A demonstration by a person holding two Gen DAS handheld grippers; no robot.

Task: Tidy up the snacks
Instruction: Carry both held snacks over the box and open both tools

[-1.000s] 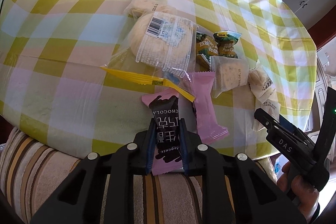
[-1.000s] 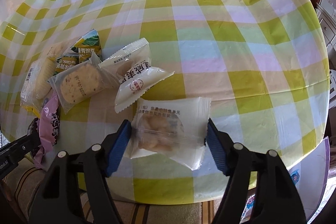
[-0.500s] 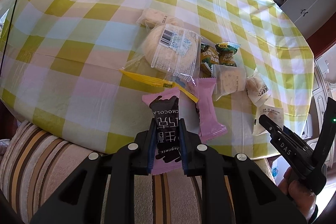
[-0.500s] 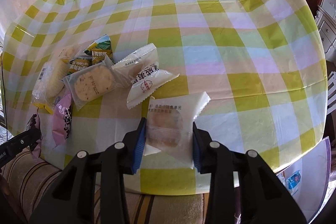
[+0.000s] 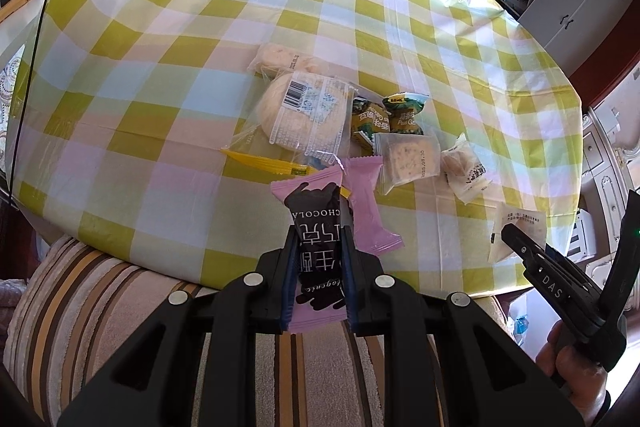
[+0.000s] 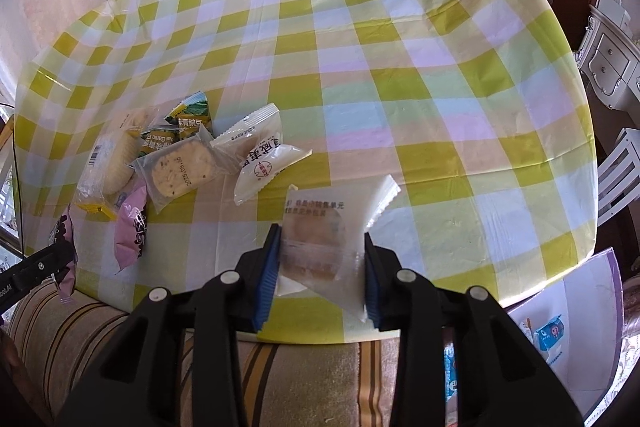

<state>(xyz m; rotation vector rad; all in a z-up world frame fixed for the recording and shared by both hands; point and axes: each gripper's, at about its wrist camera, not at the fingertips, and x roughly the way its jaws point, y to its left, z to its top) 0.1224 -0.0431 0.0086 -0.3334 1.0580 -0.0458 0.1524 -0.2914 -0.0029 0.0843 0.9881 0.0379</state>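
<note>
Currently, both of my tongs are loaded and raised over the near edge of the checked tablecloth (image 6: 400, 67). At far left, my left gripper (image 5: 318, 259) is clamped narrowly on the pink chocolate bar (image 5: 316, 227), which stands upright between the pads, clear of the cloth. Just ahead of it and to its right lies the unsorted heap: a second pink bar (image 5: 366, 203), a yellow-edged pack (image 5: 268, 159), the barcoded round cake (image 5: 304, 115), two green pea packets (image 5: 386, 117), a clear cracker bag (image 5: 406, 159) and a white bun pack (image 5: 466, 167). Further right, my right gripper (image 6: 318, 267) is closed at moderate width on a translucent white pastry packet (image 6: 324, 239), also lifted. Judging from this, sorting has barely begun: two items are in hand, none visibly grouped, and no container is in view.
</note>
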